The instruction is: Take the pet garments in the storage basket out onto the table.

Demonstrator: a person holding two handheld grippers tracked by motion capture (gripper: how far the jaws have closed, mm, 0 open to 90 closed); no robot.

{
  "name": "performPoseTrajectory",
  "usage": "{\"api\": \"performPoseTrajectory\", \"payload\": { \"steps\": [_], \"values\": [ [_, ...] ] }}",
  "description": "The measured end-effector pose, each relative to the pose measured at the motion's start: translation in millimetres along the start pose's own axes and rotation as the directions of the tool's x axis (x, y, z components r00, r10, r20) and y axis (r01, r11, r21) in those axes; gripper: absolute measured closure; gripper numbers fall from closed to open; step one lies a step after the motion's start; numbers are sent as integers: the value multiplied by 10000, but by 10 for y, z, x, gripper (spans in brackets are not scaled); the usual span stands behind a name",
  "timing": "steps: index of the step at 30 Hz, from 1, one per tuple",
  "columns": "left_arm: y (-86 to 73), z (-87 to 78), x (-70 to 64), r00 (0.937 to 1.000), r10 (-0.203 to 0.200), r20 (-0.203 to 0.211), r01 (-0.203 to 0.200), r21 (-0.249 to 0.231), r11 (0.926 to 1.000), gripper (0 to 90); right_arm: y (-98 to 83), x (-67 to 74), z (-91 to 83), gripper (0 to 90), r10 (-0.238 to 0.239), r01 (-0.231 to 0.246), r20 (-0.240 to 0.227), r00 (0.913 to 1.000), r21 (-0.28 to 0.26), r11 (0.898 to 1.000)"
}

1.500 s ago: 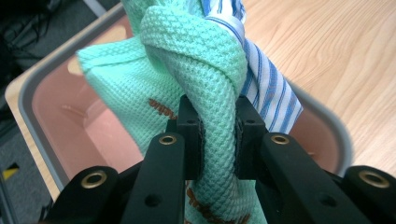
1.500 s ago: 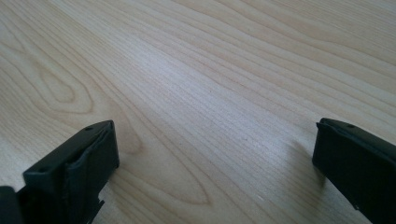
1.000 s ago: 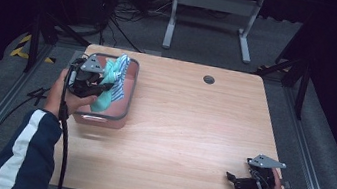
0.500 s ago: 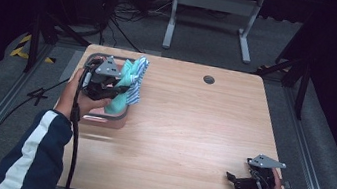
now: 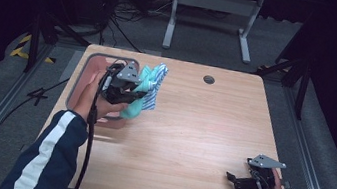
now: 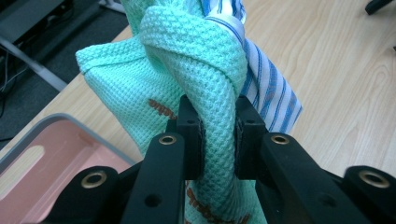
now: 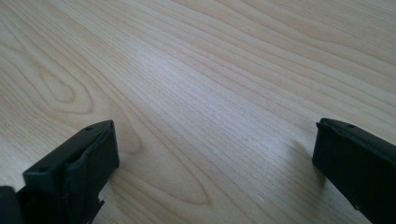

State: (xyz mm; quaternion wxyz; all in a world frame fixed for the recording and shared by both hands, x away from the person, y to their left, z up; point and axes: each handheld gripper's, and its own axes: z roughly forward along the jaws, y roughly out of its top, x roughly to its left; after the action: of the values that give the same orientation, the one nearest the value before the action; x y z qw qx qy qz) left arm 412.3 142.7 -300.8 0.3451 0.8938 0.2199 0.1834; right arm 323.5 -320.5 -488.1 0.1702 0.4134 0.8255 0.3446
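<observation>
Cloths, pinched tight in the left hand-held gripper above the desk by the pink bin, should stay clear; the right hand-held gripper rests wide open.

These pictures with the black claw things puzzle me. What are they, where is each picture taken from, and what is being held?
No robot here: a person holds a hand-operated two-jaw gripper in each hand at a wooden table. The wide picture comes from a camera above the table, looking down. The other two come from small cameras riding on the grippers, looking along their black jaws.

The left gripper is clamped on a mint-green waffle cloth, lifted together with a blue-and-white striped cloth, beside a pink bin with a grey rim at the table's left edge.

The right gripper rests low near the table's right front corner, its jaws wide apart with nothing between them, just bare wood.
</observation>
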Motion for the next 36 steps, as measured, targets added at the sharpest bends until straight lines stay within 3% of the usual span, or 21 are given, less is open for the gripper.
{"api": "performPoseTrajectory", "payload": {
  "steps": [12, 19, 32, 36],
  "values": [
    [172, 366, -197, 9963, 527, 675, -549, 315, 9980, 769, 0, 0, 0, 6, 12, -12, 1, 10000, -2, 10000],
    [198, 562, -261, 9944, 466, 949, -508, 434, 9978, 769, 1, 2, -1, 6, 36, -36, -9, 10000, -6, 10000],
    [199, 1134, -441, 9900, 334, 1370, -500, 1200, 9915, 767, 0, 1, -1, 5, 31, -31, -4, 10000, -9, 10000],
    [194, 1230, -457, 9891, 251, 1452, -447, 1330, 9901, 766, 0, 1, -1, 6, 26, -26, -3, 10000, -9, 10000]
  ]
}}
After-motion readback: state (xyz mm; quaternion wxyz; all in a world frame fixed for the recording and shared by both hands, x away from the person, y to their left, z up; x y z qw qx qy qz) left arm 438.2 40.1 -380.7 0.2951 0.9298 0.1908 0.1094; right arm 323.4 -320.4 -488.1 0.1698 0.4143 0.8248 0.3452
